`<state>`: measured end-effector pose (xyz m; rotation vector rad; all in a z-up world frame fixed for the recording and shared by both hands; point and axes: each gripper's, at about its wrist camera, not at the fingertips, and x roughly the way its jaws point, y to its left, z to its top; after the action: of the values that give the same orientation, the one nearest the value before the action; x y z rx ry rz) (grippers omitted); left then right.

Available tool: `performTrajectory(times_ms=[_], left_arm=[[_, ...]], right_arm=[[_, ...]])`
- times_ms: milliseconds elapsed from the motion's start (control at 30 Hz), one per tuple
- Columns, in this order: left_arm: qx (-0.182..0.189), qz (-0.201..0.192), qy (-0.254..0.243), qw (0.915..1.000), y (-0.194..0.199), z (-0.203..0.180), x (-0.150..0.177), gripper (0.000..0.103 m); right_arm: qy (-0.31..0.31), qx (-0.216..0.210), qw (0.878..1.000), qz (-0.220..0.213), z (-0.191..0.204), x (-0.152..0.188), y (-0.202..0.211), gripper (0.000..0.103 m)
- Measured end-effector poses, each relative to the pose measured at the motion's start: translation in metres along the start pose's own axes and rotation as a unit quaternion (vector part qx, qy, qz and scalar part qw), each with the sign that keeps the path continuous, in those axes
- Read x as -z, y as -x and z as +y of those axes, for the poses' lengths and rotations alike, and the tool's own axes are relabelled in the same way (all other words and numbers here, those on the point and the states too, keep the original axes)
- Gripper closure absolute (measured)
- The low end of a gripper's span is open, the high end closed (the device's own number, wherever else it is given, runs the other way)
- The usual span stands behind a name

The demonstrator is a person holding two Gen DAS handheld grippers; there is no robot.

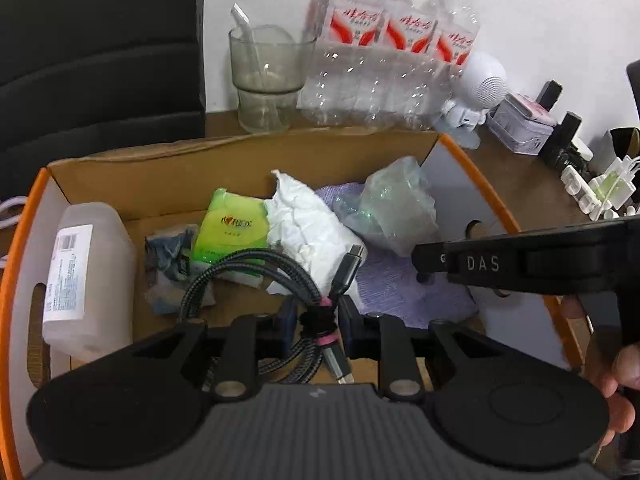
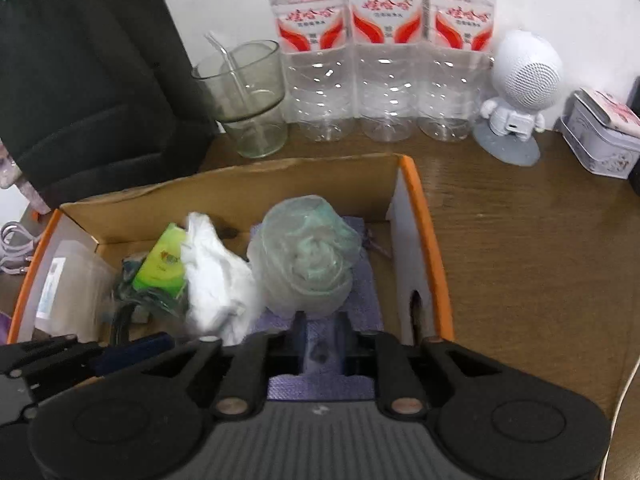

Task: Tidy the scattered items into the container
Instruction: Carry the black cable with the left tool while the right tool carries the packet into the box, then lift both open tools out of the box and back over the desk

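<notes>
An orange-rimmed cardboard box [image 1: 248, 148] [image 2: 420, 208] holds a white plastic bottle [image 1: 86, 276], a green tissue pack [image 1: 232, 232], crumpled white paper [image 1: 304, 224], a clear green-tinted bag [image 1: 394, 208] [image 2: 308, 256] and a purple cloth [image 1: 404, 292] [image 2: 320, 384]. My left gripper [image 1: 316, 326] is over the box, its jaws around a coiled grey braided cable [image 1: 272, 272] with a pink tie. My right gripper [image 2: 322, 346] is open and empty, low over the purple cloth, in front of the bag. It also shows in the left wrist view [image 1: 424, 260].
Behind the box stand a glass cup with a straw [image 1: 268, 76] [image 2: 244, 96], three water bottles [image 1: 392, 52] [image 2: 384, 52], a white robot-shaped speaker [image 2: 520, 88] and a small tin [image 2: 604, 140]. A black chair [image 2: 88, 68] is at the left. Small white items [image 1: 596, 188] lie at the right.
</notes>
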<state>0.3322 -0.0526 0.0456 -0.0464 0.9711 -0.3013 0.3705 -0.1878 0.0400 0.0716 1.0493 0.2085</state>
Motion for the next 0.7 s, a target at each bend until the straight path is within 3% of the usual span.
performTrajectory(times_ms=[33, 100, 167, 233, 400, 500, 567, 600, 700], left_arm=[[0.009, 0.001, 0.002, 1.0000, 0.004, 0.002, -0.003, 0.078], [0.009, -0.010, 0.006, 0.9999, 0.020, 0.008, -0.007, 0.075], [0.001, -0.017, 0.008, 0.9998, 0.038, 0.011, -0.014, 0.069], [-0.007, -0.014, 0.024, 0.9996, 0.055, 0.018, -0.019, 0.051], [-0.040, 0.011, 0.060, 0.9973, 0.095, 0.032, -0.014, 0.025], [-0.062, -0.006, 0.063, 0.9960, 0.118, 0.031, 0.002, 0.019], [-0.089, -0.058, 0.065, 0.9921, 0.141, 0.027, 0.021, 0.012], [-0.100, -0.094, 0.064, 0.9885, 0.152, 0.024, 0.031, 0.003], [-0.122, -0.214, 0.036, 0.9686, 0.179, 0.009, 0.072, 0.000]], right_arm=[[0.003, 0.001, 1.000, -0.003, 0.001, -0.001, 0.004, 0.074], [0.005, 0.001, 1.000, -0.016, 0.000, -0.007, 0.017, 0.064], [0.010, 0.002, 1.000, -0.024, 0.002, -0.008, 0.035, 0.062], [0.019, 0.002, 0.999, -0.026, 0.003, -0.013, 0.052, 0.057], [0.037, -0.015, 0.999, -0.009, 0.007, -0.006, 0.089, 0.035], [0.042, -0.016, 0.999, -0.014, 0.013, 0.011, 0.103, 0.035], [0.038, -0.018, 0.998, -0.054, 0.018, 0.028, 0.116, 0.034], [0.035, -0.027, 0.995, -0.088, 0.022, 0.041, 0.126, 0.034], [0.056, -0.048, 0.979, -0.188, 0.035, 0.083, 0.145, 0.032]])
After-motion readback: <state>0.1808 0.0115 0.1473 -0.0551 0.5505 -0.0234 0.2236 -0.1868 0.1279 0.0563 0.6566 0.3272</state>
